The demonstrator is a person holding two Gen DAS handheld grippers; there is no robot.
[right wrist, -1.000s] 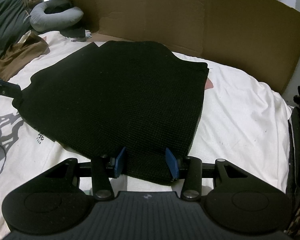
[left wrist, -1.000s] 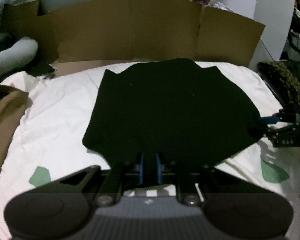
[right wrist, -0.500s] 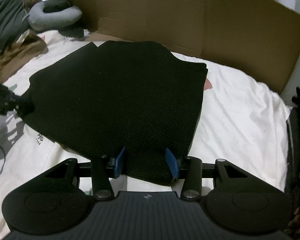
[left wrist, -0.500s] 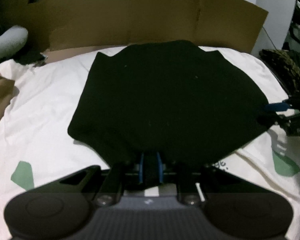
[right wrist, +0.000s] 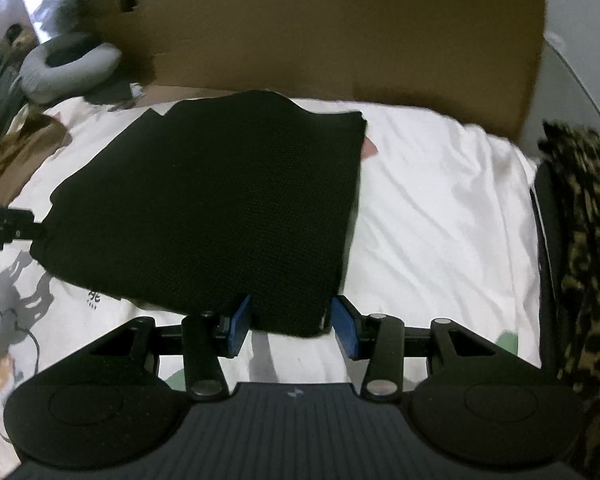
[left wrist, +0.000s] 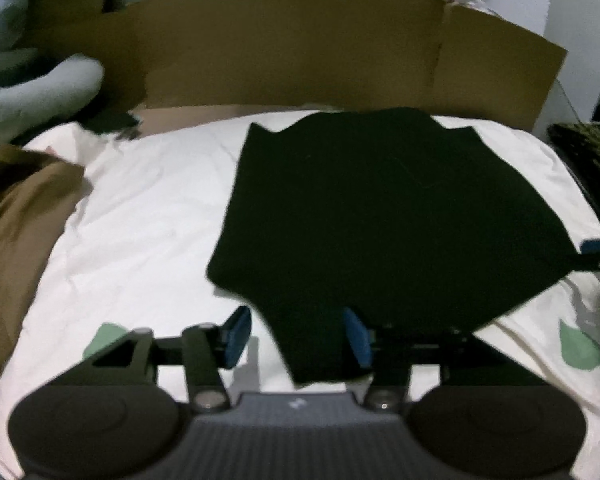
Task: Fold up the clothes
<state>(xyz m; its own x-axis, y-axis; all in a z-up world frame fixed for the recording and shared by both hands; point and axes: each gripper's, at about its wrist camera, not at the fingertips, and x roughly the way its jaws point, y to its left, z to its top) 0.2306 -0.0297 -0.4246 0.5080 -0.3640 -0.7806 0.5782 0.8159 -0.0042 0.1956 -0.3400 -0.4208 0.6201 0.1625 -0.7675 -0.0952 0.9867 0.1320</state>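
— What lies at the far left?

— A brown cloth [left wrist: 16,216] and a grey neck pillow [left wrist: 40,88] sit at the bed's left edge, in front of the cardboard wall [left wrist: 292,44].

— And the left gripper [left wrist: 296,338]?

— Its blue fingers [left wrist: 236,336] stand wide apart, holding nothing; the near corner of the black garment [left wrist: 380,216] lies between them.

— Where is the garment?

— Spread flat on the white bedsheet [left wrist: 140,208], in the middle of the bed.

— The right gripper [right wrist: 292,326]?

— Its fingers [right wrist: 346,326] are also spread wide, the garment's near right corner lying just between them, ungripped. A leopard-print fabric [right wrist: 584,248] lies at the right.
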